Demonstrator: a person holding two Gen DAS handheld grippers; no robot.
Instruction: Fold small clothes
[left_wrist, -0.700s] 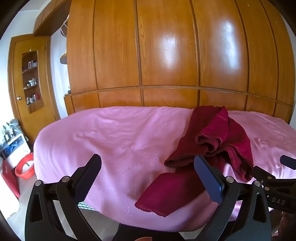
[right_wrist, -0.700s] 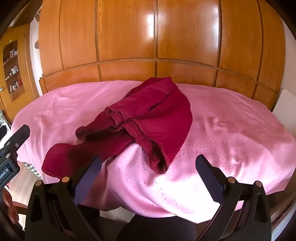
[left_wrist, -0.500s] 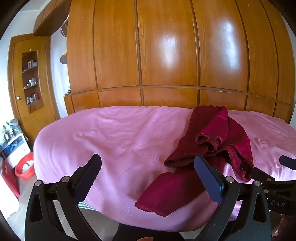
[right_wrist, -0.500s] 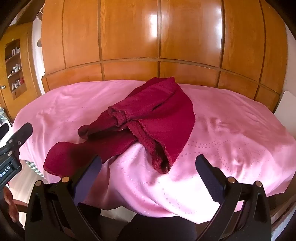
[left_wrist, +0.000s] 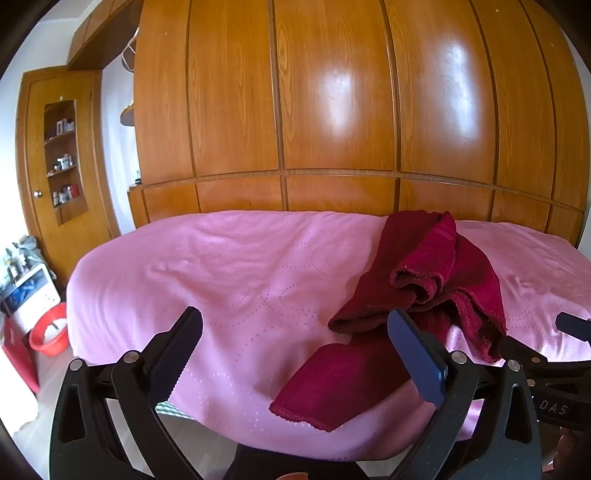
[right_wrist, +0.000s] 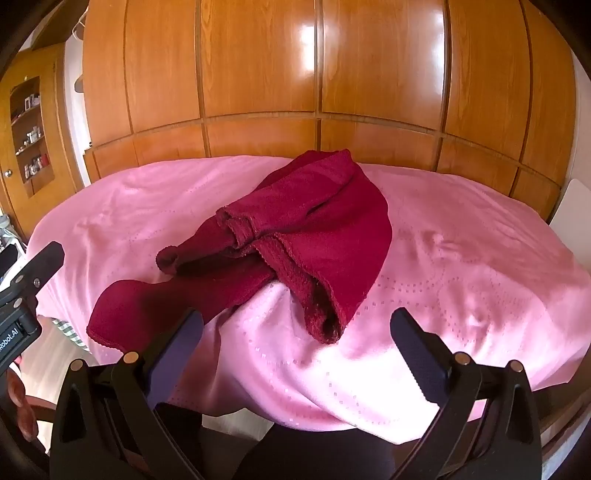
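Garment: a dark red knitted garment (right_wrist: 317, 221) lies crumpled in a heap on the pink sheet (left_wrist: 229, 280) of the bed, about midway along the near edge; one flat end hangs over that edge.
Folds: a rolled hem sits on top of the heap, and a thick bunched corner points toward the near edge.
Left claw: the left claw (left_wrist: 295, 350) is released, jaws spread wide, nothing between them; it hovers off the near edge, with the garment ahead and to its right, the overhanging end just beyond its right finger (left_wrist: 413, 354).
Right claw: the right claw (right_wrist: 295, 339) is likewise released and empty; the bunched corner lies just ahead between its fingers, not touching them, and the overhanging end lies behind its left finger (right_wrist: 177, 354).
Bed surroundings: a wooden wardrobe (left_wrist: 332, 110) runs along the far edge of the bed.
Containers: a red basin (left_wrist: 50, 328) stands on the floor beyond the bed's left end, with something white in it that cannot be made out; a recessed shelf (left_wrist: 64, 158) in the wooden door holds small bottles and jars.
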